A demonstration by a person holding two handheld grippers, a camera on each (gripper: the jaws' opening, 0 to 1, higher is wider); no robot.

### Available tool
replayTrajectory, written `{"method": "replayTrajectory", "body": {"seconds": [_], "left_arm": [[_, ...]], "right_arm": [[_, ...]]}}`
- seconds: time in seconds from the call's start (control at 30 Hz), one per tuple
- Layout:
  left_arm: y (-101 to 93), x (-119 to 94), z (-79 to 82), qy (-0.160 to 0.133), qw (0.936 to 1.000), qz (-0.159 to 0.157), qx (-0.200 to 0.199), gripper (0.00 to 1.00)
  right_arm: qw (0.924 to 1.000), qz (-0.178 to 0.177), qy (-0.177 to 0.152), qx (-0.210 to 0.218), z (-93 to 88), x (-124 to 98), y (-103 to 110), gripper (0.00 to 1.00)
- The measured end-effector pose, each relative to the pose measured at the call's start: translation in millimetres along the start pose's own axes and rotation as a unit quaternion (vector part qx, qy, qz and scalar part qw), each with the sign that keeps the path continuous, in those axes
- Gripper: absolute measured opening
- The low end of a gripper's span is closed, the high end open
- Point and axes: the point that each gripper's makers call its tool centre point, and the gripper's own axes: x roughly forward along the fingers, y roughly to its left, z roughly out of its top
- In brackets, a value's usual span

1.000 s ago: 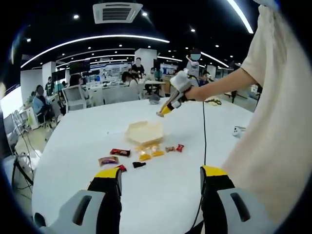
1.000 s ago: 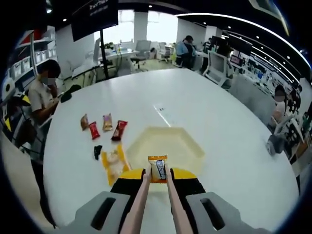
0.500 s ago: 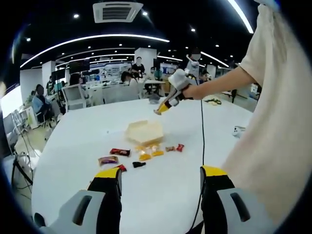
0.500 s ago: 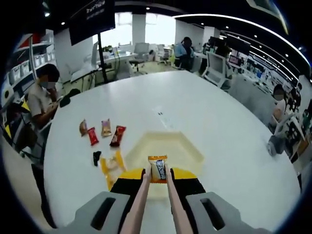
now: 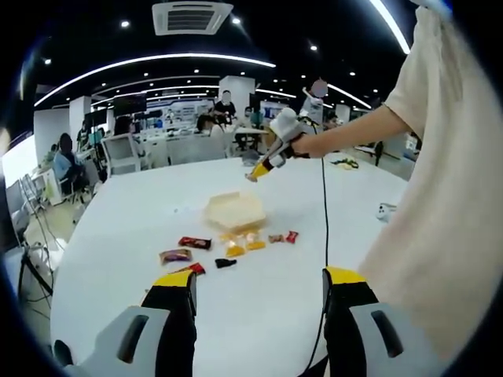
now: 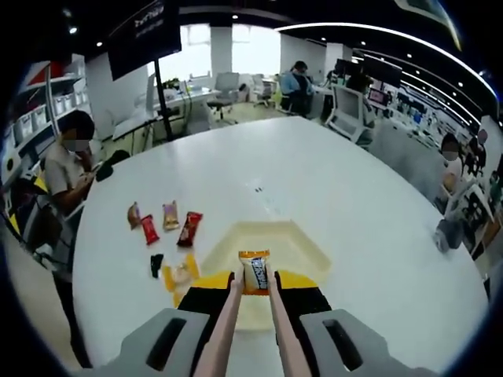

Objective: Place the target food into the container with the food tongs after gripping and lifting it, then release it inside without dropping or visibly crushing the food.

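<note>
Right jaws: in the right gripper view the right gripper (image 6: 253,292) has its yellow-tipped jaws clenched on a pair of slim pink food tongs (image 6: 250,314), which run up between them.
Tongs: their tips pinch a small orange-and-white wrapped snack packet (image 6: 254,271), held upright and clear of the bench.
Left jaws: in the left gripper view the left gripper (image 5: 258,298) has its black-and-yellow jaws spread wide apart, grasping nothing, above the bench.
Container: a shallow pale-yellow hexagonal tray (image 6: 310,247) sits on the large white bench (image 6: 377,228), directly beyond and below the held packet. Its inside looks bare.
Same container, left gripper view: the tray (image 5: 234,210) lies mid-bench, with the right gripper (image 5: 262,167) held in the air above it by a person's hand (image 5: 305,146).
Loose snacks: to the left of the tray in the right gripper view lie a red packet (image 6: 189,228), a second, smaller red packet (image 6: 149,228), a tan packet (image 6: 170,215), a brown packet (image 6: 133,214), a small black piece (image 6: 156,264) and a clear bag of yellow snacks (image 6: 181,275) touching the tray's near-left edge.
Person: a cream short-sleeved shirt (image 5: 440,196) covers the right side of the left gripper view.
Surroundings: an open office with desks, chairs and seated people behind the bench.
</note>
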Motion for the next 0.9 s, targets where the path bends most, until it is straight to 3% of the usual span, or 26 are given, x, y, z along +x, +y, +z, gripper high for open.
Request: {"method": "replayTrajectory", "body": {"seconds": [0.9], "left_arm": [[3.9, -1, -3.4, 0.003, 1.0, 0.004, -0.004, 0.64]], "right_arm": [[1.0, 0.002, -0.006, 0.001, 16.5, 9, -6, 0.19]]}}
